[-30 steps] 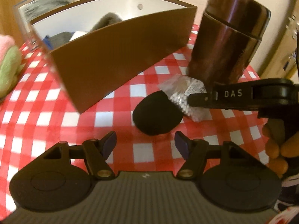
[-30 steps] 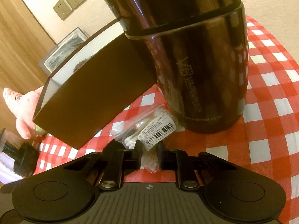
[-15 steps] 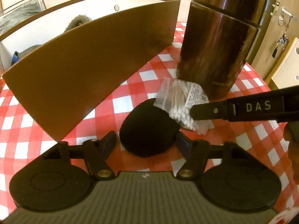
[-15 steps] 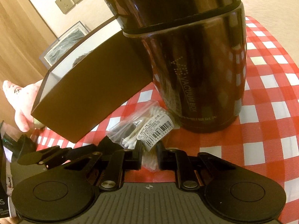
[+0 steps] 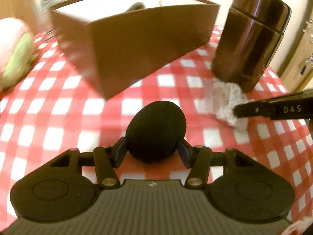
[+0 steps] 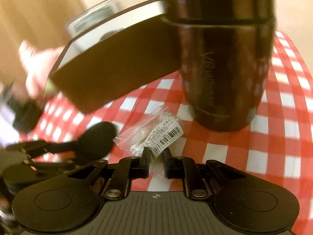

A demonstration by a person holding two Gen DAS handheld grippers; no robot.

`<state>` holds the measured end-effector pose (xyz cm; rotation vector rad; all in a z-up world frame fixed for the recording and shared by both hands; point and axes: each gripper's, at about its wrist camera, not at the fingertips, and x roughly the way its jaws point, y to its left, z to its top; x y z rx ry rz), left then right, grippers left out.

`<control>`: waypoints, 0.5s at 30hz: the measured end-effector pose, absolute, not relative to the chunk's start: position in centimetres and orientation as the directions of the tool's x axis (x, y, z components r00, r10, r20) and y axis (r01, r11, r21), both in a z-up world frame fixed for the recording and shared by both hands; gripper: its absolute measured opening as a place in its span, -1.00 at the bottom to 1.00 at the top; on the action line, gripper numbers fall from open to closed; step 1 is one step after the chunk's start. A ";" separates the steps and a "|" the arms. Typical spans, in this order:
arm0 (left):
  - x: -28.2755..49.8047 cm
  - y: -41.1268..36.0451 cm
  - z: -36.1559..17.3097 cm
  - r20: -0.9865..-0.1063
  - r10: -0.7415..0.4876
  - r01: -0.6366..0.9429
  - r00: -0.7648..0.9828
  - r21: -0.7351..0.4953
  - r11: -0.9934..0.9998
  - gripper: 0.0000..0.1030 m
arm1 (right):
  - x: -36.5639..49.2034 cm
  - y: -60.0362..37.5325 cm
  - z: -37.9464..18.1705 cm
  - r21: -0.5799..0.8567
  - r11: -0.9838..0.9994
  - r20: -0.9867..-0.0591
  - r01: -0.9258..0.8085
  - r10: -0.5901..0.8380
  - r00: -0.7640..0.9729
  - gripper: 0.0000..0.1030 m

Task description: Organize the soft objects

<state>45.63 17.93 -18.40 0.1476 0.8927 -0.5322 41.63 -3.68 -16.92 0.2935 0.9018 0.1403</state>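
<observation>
From the left wrist, the black foam ball [image 5: 155,132] sits on the checked cloth in front of the brown box [image 5: 137,45], directly between the left gripper [image 5: 151,152]'s fingers, whose jaws are closing, pads at its flanks.

From the right wrist, the right gripper [image 6: 156,163] pinches the cotton swab bag [image 6: 154,135], lying right of the box, at the flask [image 6: 225,58]'s foot.

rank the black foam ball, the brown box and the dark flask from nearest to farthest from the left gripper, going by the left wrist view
1. Black foam ball: between the closing jaws of the left gripper.
2. Brown box: behind the ball, slightly left.
3. Dark flask: far right, at the back; only a little farther than the box's near corner.
</observation>
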 end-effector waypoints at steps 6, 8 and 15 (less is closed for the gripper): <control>42.0 20.9 -18.0 -0.808 -0.334 0.411 0.486 -0.127 0.903 0.04 | 39.8 -1.9 -16.4 0.151 0.940 -0.782 -0.307 0.303 0.544 -0.72; 41.4 21.3 -17.9 -0.817 -0.335 0.408 0.470 -0.136 0.903 0.04 | 38.9 -1.7 -16.6 0.108 0.917 -0.789 -0.384 0.314 0.529 -0.72; 41.1 21.4 -16.9 -0.813 -0.324 0.445 0.484 -0.090 0.891 0.42 | 38.6 -3.0 -16.7 0.183 0.955 -0.791 -0.234 0.285 0.541 0.11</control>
